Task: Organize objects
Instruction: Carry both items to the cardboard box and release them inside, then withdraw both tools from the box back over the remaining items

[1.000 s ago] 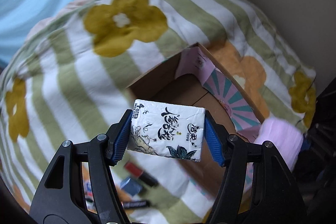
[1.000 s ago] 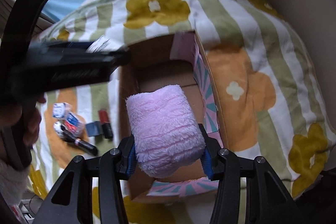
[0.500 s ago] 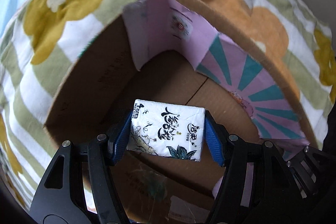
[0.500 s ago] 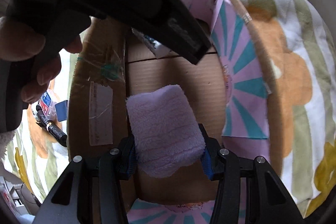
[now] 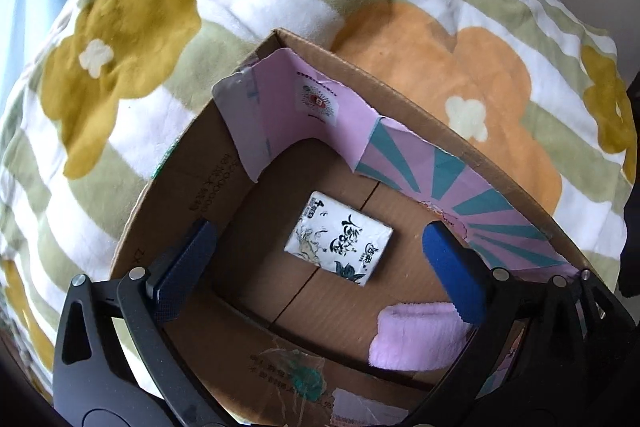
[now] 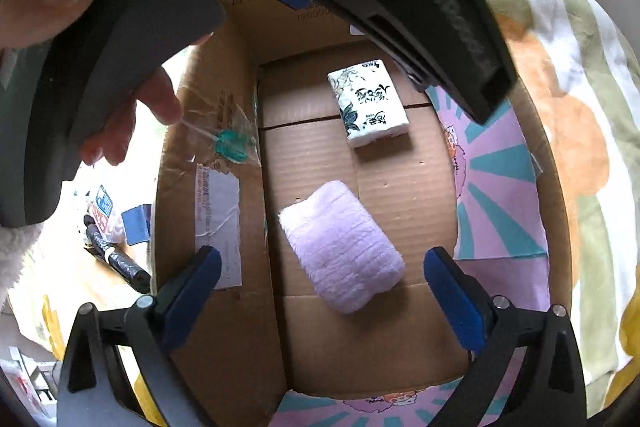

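Tissue pack (image 5: 338, 238), towel (image 6: 340, 246) in box (image 6: 224, 339)

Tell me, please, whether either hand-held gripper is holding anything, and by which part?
Nothing is held: both have just opened. The tissue pack and pink towel lie free on the box floor.

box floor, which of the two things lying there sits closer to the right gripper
The pink rolled towel: it lies just ahead of the open right gripper, while the printed tissue pack rests farther off toward the cardboard box's far wall.
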Action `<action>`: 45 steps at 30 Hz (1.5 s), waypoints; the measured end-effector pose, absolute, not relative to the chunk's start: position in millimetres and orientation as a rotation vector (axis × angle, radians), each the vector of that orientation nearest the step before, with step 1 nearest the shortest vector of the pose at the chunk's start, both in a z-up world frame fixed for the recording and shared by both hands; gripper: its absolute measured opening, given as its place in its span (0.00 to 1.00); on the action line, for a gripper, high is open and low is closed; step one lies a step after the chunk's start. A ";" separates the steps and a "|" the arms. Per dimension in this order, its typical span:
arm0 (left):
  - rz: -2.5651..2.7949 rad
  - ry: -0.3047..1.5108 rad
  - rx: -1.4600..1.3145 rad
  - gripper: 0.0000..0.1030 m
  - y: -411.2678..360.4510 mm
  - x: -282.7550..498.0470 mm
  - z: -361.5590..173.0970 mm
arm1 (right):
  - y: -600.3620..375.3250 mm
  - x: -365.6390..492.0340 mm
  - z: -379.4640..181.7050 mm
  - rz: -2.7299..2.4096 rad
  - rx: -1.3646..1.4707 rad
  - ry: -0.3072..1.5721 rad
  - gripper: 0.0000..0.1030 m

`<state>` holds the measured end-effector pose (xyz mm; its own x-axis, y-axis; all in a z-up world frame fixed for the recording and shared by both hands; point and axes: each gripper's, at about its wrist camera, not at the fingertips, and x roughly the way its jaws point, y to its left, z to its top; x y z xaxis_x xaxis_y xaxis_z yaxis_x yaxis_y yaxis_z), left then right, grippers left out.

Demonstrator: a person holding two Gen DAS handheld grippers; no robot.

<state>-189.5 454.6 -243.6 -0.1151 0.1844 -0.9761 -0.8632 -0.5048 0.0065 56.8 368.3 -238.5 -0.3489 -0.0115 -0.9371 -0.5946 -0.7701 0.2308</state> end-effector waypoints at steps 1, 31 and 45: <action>1.725 0.798 -1.376 1.00 455.7 -190.5 -244.0 | 368.2 58.9 -237.6 2.166 -1.507 0.798 0.99; 1.977 0.538 -1.291 1.00 334.6 -147.2 -66.9 | 320.0 60.9 -92.3 2.299 -1.445 0.605 0.99; 2.374 0.331 -1.177 1.00 157.6 -101.5 27.5 | 254.8 31.7 -19.0 2.405 -1.356 0.502 0.99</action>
